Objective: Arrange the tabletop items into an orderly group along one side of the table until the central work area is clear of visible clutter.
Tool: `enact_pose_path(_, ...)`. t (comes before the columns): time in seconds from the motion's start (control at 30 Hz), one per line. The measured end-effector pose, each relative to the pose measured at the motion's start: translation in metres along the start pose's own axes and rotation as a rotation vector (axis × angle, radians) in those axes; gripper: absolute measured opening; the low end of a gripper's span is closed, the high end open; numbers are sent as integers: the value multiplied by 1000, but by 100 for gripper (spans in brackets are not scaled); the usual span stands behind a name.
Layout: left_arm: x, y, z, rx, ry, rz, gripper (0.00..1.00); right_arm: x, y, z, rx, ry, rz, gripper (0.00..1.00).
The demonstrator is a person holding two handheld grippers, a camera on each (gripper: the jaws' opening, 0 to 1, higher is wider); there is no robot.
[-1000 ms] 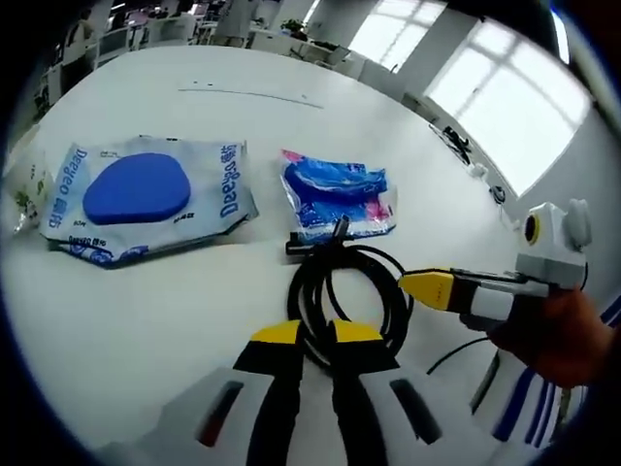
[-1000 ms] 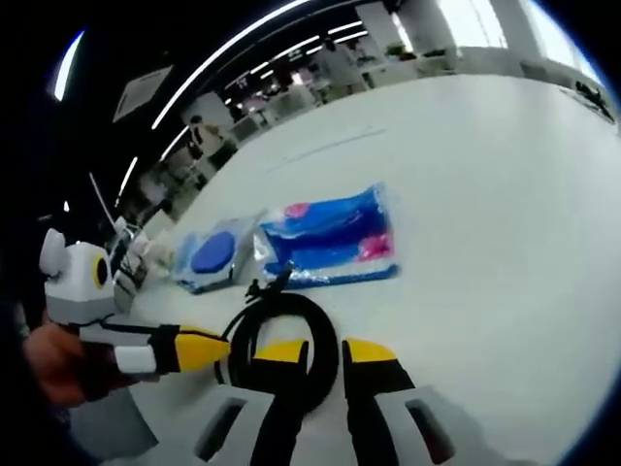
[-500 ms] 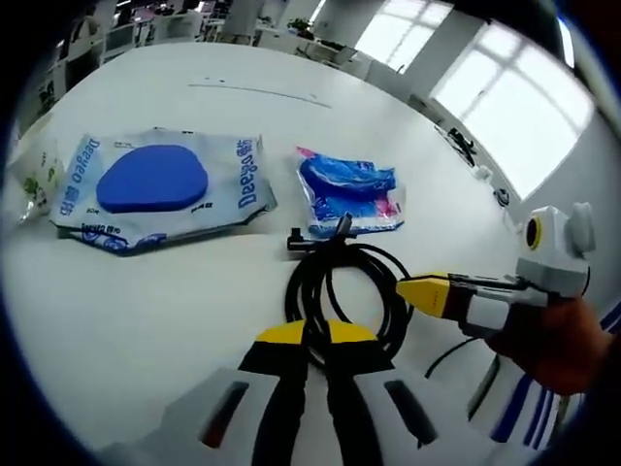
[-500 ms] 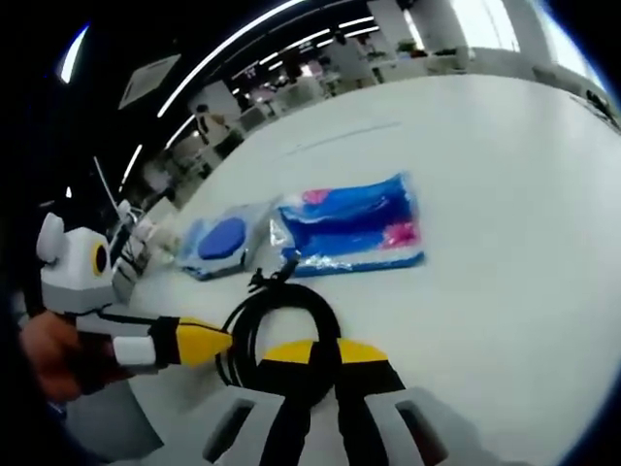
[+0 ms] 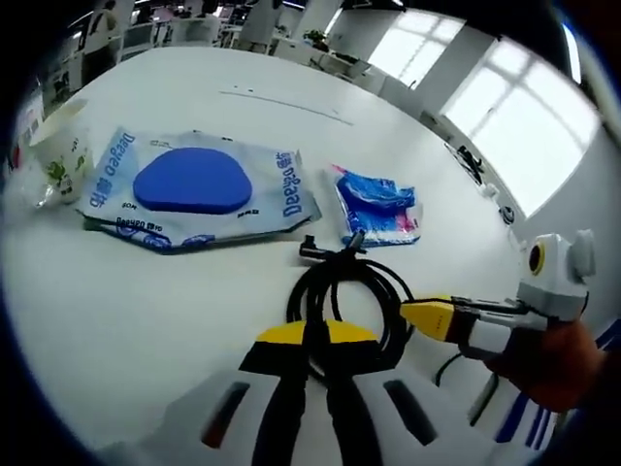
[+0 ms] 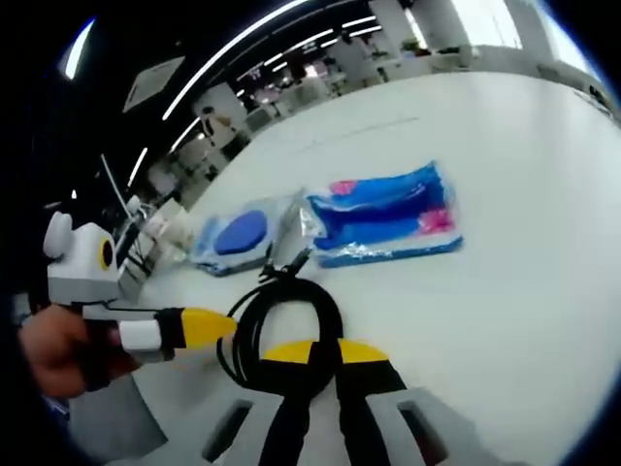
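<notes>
**Both grippers on the black cable coil**

White and wide, the table (image 5: 146, 311) stands in an open office with bright windows at the upper right of the left gripper view. From left to right in that view I see a paper cup (image 5: 60, 146) at the left edge, then a large pouch with a blue oval (image 5: 194, 184), then a smaller blue and pink packet (image 5: 378, 204), and below them, at the lower centre, the black cable coil (image 5: 349, 291).

The left gripper (image 5: 316, 335) has its jaws pressed together on the near arc of the coil. The right gripper (image 6: 314, 354) also has its jaws tight on the coil's near strands, as the right gripper view shows at the bottom centre.

I judge the cable to be light and rubbery, stiff enough to keep its loops but ready to spring open. Holding several strands together seems the safer way. The two packets look soft, thin and slippery; an edge or corner would be the place to pinch them.
</notes>
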State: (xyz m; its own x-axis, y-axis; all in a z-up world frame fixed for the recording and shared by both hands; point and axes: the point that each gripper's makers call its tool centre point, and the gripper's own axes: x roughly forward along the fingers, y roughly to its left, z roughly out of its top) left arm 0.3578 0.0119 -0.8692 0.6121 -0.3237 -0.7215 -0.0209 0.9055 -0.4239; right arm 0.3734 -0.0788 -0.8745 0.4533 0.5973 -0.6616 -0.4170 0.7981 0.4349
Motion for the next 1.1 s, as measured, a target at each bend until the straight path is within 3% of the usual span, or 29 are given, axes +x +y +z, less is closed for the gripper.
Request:
enact_pose_path(0.17,-3,0,5,15,-31,-20,4,-6,-4,1,15,-32,-16,15)
enact_pose_path(0.57,-22,15,11,31,-59,-36,6,-24,-5,-1,-17,-62,-44,17)
enact_pose_path(0.9,-58,60,35,-12,-138,-19,7,-29,-21,3,-57,-84,-76,20)
enact_pose_path(1.1,-92,85,50,-1,-197,-3,8,-51,-24,3,-89,-84,-92,21)
